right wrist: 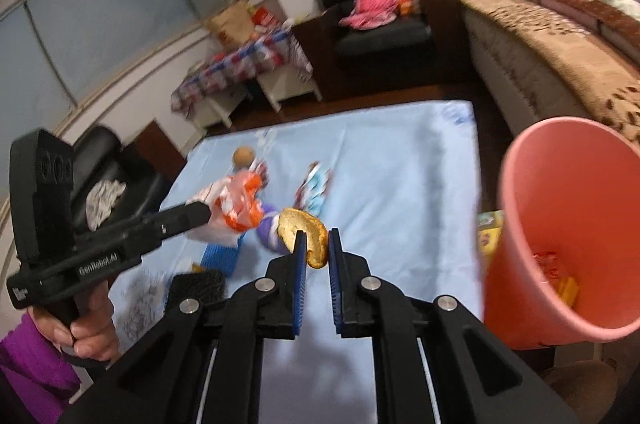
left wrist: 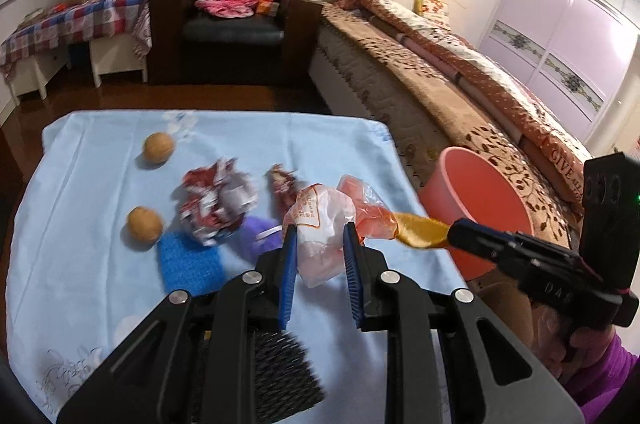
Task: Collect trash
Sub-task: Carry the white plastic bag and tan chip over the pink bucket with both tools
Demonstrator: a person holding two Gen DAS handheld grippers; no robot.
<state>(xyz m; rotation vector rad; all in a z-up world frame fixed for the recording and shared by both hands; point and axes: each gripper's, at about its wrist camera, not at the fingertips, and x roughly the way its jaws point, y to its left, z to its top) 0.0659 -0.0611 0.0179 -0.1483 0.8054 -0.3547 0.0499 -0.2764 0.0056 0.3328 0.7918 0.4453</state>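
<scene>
The right hand-held gripper [right wrist: 318, 244] pinches a peel [right wrist: 304, 234] just left of the bin [right wrist: 520, 224]; it should clear the rim before releasing. The left hand-held gripper [left wrist: 320, 236] clamps a bag [left wrist: 320, 224] above the counter [left wrist: 100, 164].

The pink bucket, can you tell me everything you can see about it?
The pink bucket looks like smooth plastic, round, wider at its open mouth than at its base. It stands beside the right edge of the blue-clothed table, in front of the bed. No lid or handle shows. Inside, at the bottom, lie red and yellow wrappers. The right gripper, holding a golden peel, is near but not touching it.
</scene>
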